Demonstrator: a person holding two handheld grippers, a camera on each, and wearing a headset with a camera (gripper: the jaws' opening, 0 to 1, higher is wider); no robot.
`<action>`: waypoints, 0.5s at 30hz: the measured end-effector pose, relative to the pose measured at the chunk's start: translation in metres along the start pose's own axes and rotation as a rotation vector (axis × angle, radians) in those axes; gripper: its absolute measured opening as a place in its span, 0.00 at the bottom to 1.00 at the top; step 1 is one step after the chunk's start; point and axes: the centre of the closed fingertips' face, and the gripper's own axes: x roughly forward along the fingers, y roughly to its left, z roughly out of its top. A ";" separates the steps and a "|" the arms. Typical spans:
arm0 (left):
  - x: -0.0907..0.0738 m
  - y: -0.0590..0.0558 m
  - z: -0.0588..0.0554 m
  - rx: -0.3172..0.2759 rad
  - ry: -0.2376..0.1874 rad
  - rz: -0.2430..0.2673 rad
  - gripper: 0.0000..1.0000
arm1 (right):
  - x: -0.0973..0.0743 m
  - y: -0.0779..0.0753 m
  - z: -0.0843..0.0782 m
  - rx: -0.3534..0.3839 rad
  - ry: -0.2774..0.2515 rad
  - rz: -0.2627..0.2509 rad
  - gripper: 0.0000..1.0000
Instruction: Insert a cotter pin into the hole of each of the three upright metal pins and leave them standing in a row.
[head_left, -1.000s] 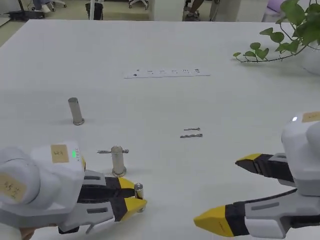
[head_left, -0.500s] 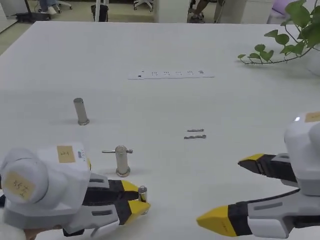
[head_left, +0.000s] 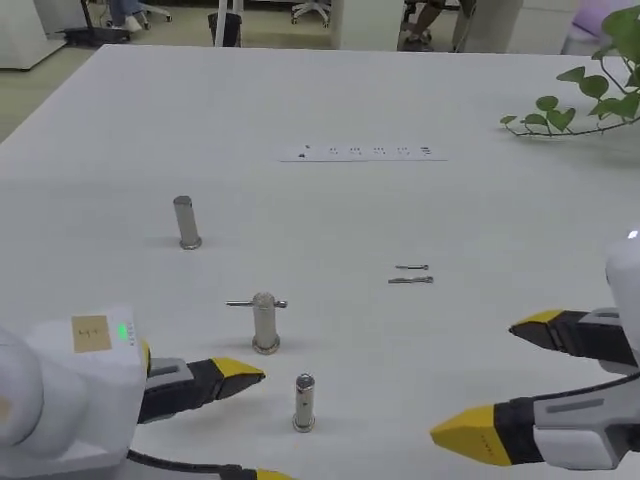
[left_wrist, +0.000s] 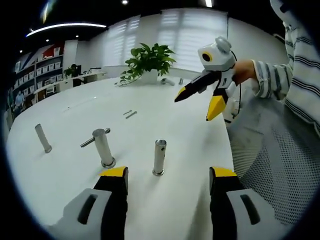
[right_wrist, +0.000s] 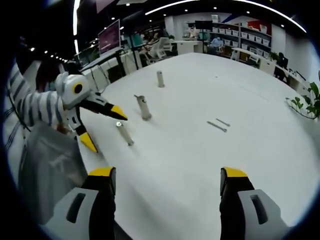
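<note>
Grasping nothing: left gripper (head_left: 255, 425) and right gripper (head_left: 480, 380) both splayed wide. Standing in a slanted line: middle pin (head_left: 264, 323) carrying a cotter pin (head_left: 240, 303), near pin (head_left: 304, 402) and far pin (head_left: 186, 222) bare; two loose cotter pins (head_left: 412, 274) lying flat to the right. Risks toppling the near pin, just beside the left jaws; risks fumbling such thin flat pins.

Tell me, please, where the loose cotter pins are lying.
In the head view the loose cotter pins lie side by side on the white table, right of the middle metal pin and ahead of the right gripper.
</note>
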 end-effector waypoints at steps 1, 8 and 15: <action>-0.002 -0.002 0.000 -0.018 -0.002 -0.006 0.74 | 0.000 -0.002 -0.001 0.000 0.007 0.000 0.87; -0.011 -0.004 0.002 -0.053 -0.020 0.017 0.79 | -0.003 -0.014 0.002 -0.014 0.029 0.000 0.84; -0.018 -0.005 0.010 -0.109 -0.055 0.040 0.99 | -0.004 -0.026 0.010 -0.079 0.066 0.007 0.80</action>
